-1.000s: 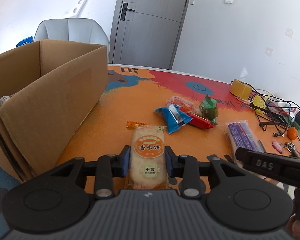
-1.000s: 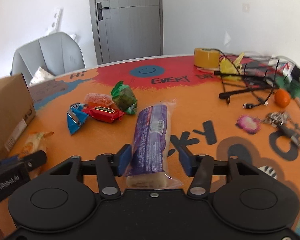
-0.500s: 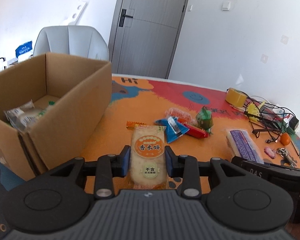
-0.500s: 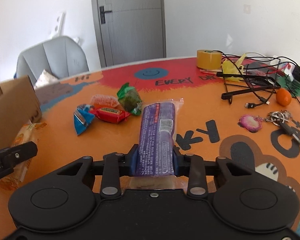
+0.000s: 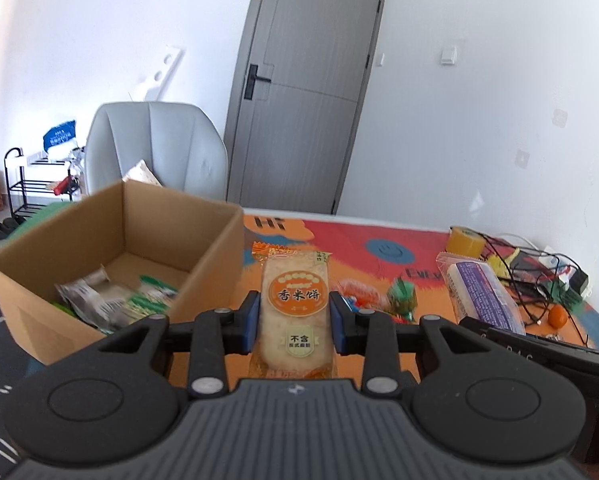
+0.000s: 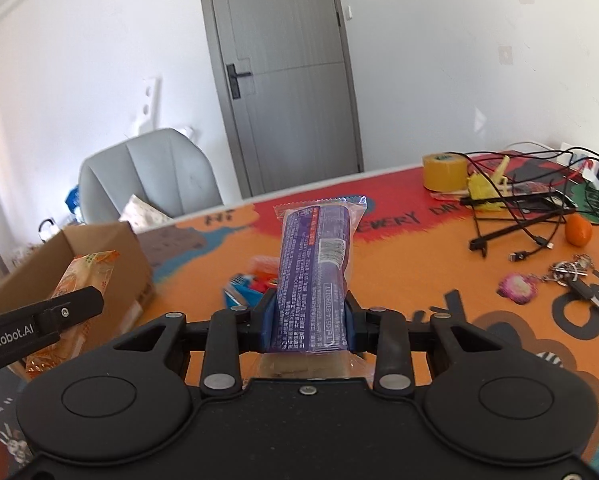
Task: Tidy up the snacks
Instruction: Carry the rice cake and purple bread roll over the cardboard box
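My left gripper (image 5: 295,320) is shut on an orange rice cracker packet (image 5: 295,304) and holds it in the air beside the right wall of an open cardboard box (image 5: 215,264). Several wrapped snacks (image 5: 111,300) lie inside the box. My right gripper (image 6: 309,320) is shut on a long purple biscuit packet (image 6: 315,268), lifted above the orange table (image 6: 411,264). The purple packet also shows in the left wrist view (image 5: 483,296). The cracker packet (image 6: 79,276) and box (image 6: 127,256) show at left in the right wrist view.
A few loose snacks (image 5: 401,294) lie on the table behind the cracker packet. A roll of yellow tape (image 6: 445,170), tangled black cables (image 6: 515,212), a small orange (image 6: 578,230) and keys (image 6: 575,276) sit at the right. A grey chair (image 5: 155,148) stands behind the box.
Both grippers rose from the table with their packets. The right gripper closed on the purple packet and lifted it. The left gripper now looks down into the box from higher up.
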A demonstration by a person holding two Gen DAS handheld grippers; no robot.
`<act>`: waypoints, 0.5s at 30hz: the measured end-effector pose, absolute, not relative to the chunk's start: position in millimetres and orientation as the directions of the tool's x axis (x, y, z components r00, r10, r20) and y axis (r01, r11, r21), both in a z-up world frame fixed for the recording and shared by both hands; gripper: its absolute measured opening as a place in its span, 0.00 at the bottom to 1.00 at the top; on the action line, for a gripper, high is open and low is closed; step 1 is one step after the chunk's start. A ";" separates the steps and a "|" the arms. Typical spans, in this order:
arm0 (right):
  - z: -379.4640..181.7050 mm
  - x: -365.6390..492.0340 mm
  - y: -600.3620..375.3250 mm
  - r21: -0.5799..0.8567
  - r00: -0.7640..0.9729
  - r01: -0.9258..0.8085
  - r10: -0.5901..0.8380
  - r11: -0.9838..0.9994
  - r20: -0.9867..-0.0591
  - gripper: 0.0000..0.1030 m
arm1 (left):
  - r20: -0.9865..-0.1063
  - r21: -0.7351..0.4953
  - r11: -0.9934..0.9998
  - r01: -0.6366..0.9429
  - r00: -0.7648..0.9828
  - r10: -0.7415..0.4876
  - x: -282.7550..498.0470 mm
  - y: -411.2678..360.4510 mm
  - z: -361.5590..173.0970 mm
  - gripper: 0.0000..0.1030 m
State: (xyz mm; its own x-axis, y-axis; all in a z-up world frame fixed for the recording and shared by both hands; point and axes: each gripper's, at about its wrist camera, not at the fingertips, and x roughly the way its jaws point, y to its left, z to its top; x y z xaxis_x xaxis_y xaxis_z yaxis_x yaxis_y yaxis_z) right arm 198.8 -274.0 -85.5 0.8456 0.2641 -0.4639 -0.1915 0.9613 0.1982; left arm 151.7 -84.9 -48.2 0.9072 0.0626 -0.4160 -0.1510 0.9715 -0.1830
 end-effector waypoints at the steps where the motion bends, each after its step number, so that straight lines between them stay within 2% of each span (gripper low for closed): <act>1: -83.4 197.9 -272.4 0.203 0.847 -0.197 0.271 0.959 -0.458 0.32 | -0.410 -0.181 0.971 -0.156 0.909 0.069 149.9 -82.7 -45.3 0.33; 15: -63.6 187.9 -244.6 0.226 0.850 -0.274 0.345 0.935 -0.398 0.32 | -0.341 -0.178 0.962 -0.208 0.930 0.138 128.6 -52.9 -15.1 0.33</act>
